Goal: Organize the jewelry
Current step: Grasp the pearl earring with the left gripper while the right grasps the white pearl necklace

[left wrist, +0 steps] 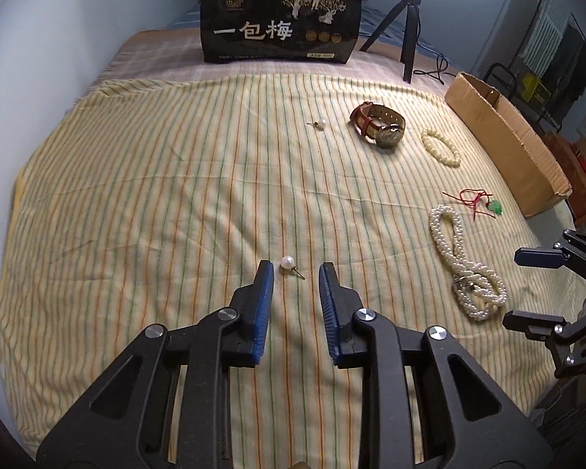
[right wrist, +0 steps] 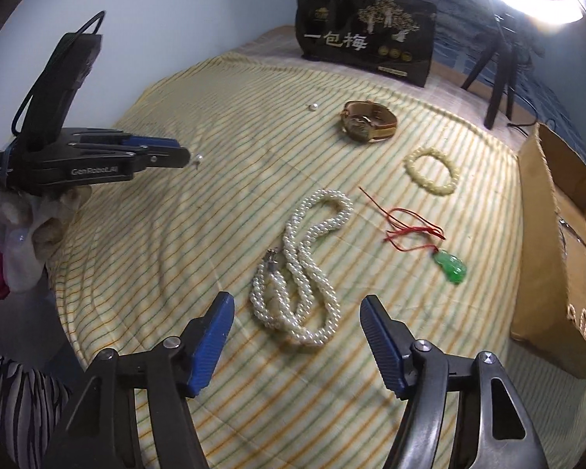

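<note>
While the left tool [left wrist: 293, 269] hangs low over the yellow striped bed cover [left wrist: 156, 195], its blue pads stand narrowly apart with the small white pearl stud earring [left wrist: 289, 264] lying just ahead between their tips, untouched. Spread wider, the right tool [right wrist: 297, 305] frames the coiled white pearl necklace [right wrist: 304, 265], not pinching it. Beside that lie a green jade pendant on red cord [right wrist: 451, 265] and an open brown cardboard box [right wrist: 554, 234]
</note>
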Demonstrator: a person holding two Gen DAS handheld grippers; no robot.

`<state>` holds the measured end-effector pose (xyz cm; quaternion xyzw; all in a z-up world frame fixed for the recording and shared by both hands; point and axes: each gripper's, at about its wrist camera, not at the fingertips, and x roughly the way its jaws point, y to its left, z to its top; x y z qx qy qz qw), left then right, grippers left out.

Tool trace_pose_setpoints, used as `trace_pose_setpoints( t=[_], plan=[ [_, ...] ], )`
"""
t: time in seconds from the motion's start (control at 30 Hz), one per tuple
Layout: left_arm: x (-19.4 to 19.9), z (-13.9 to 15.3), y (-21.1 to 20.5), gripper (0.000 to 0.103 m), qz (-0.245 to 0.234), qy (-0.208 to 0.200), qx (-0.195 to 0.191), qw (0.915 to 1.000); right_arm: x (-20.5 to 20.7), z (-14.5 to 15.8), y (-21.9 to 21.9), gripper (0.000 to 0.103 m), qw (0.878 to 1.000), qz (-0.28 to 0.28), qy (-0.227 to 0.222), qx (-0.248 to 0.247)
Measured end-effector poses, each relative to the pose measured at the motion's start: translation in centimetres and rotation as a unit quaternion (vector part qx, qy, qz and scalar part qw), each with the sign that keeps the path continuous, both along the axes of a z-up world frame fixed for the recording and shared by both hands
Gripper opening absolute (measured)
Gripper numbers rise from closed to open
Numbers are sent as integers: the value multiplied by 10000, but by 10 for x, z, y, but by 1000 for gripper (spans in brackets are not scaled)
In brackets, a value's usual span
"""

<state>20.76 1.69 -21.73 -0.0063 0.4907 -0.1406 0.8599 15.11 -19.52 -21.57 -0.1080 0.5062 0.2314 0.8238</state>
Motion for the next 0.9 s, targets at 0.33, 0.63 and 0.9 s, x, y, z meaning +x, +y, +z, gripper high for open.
trace_pose_setpoints(
  t=[0.33,0.63,0.9],
  plan=[
    [11,-17,-4,19,-31,80,90,9999,13,-13,12,71,9998,78,77,-173],
    [15,-21,-4,11,-6,55,120,9999,17,-27,24,68,9986,238,187,-432],
    [14,-22,-3,7,3,-1,133,9999,18,-31,29,28,9977,285,166,-600]
  ],
)
